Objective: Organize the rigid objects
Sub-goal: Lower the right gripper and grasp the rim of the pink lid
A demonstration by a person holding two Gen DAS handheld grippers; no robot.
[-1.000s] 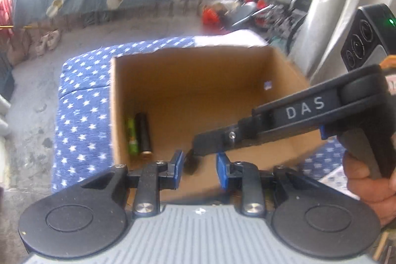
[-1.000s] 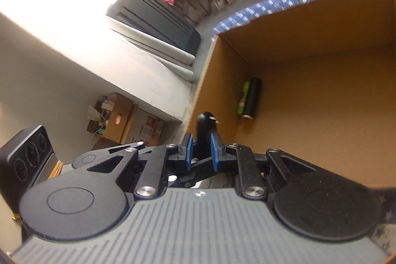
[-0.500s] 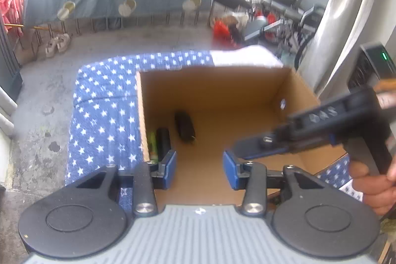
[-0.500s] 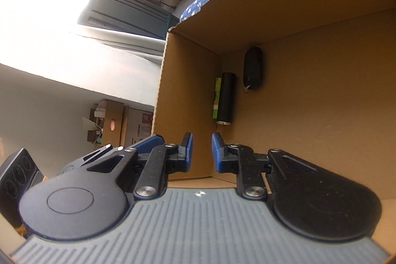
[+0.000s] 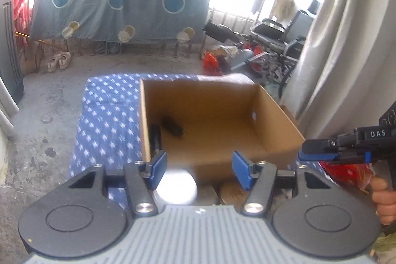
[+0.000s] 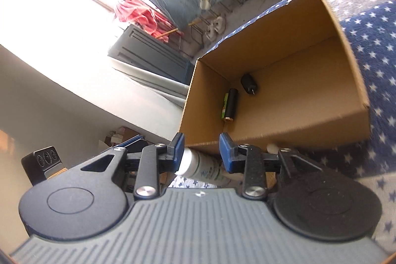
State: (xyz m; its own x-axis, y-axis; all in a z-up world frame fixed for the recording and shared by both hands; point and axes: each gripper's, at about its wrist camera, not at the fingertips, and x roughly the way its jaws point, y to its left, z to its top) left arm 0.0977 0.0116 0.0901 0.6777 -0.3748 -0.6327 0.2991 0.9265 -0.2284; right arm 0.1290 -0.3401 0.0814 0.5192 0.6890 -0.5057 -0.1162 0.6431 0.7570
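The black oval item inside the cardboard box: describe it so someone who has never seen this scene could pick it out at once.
Find the open cardboard box on the star-patterned blue cloth. On its floor, near the corner, three items lie close together. The black oval item is the short rounded one with a small metal pin at one end, lying just off the wall, unlike the straight black cylinder and the green battery beside it.
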